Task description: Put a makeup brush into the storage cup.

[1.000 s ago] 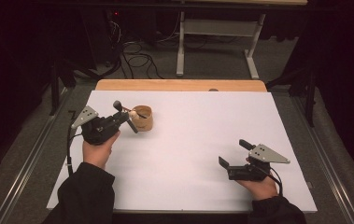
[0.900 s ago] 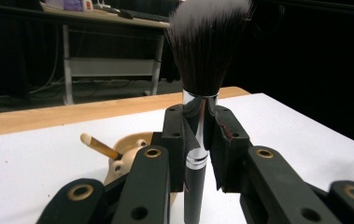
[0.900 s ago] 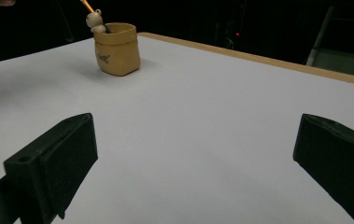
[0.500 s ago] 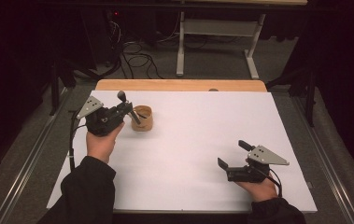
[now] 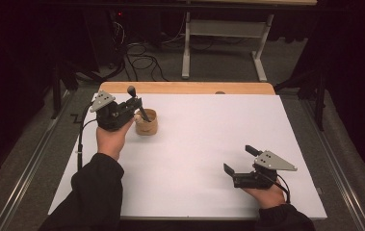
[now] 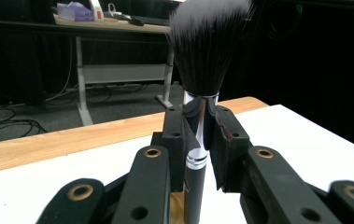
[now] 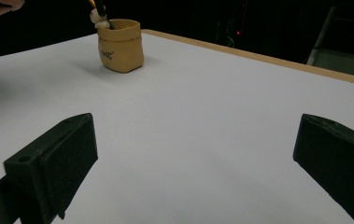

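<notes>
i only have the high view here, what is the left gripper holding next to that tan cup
Observer: A makeup brush, clamped by its silver ferrule between the fingers of the left gripper; dark bristles with pale tips point up.
Operator: is the handle end inside the cup
Observer: From the right gripper view a dark handle goes down past the rim of the cup; how deep it reaches is hidden.
Operator: anything printed on the cup
Observer: Yes, small dark lettering on its side, too small to read.
Operator: and the right gripper
Observer: The right gripper is open, with nothing but the bare white table between its fingers.
</notes>
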Demonstrator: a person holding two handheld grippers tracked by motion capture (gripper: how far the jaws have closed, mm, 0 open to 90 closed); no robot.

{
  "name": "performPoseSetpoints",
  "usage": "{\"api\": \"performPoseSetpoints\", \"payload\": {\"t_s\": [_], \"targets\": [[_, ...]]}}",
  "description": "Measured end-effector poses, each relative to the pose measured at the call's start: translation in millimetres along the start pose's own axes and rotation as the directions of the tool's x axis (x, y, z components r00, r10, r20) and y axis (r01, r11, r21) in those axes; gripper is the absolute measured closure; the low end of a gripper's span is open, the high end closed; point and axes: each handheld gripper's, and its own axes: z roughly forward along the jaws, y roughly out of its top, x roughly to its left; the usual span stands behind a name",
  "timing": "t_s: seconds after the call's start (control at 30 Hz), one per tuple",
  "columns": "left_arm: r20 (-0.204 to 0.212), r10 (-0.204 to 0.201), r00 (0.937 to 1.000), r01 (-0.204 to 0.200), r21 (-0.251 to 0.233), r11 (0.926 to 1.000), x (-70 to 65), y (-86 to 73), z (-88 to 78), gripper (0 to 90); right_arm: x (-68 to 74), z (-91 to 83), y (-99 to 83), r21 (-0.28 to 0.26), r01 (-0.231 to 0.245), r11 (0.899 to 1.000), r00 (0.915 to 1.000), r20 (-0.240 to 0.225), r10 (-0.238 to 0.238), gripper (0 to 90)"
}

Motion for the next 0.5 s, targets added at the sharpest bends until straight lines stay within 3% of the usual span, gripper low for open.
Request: {"api": "performPoseSetpoints", "payload": {"t_s": [0.5], "targets": [[-0.038, -0.005, 0.9993, 0.006, 0.033, 0.9994, 6.3, -8.0, 16.0, 77.3, 1.4, 1.4, -1.2, 0.016, 0.003, 1.0, 1.0, -0.005, -0.003, 0.2]]}}
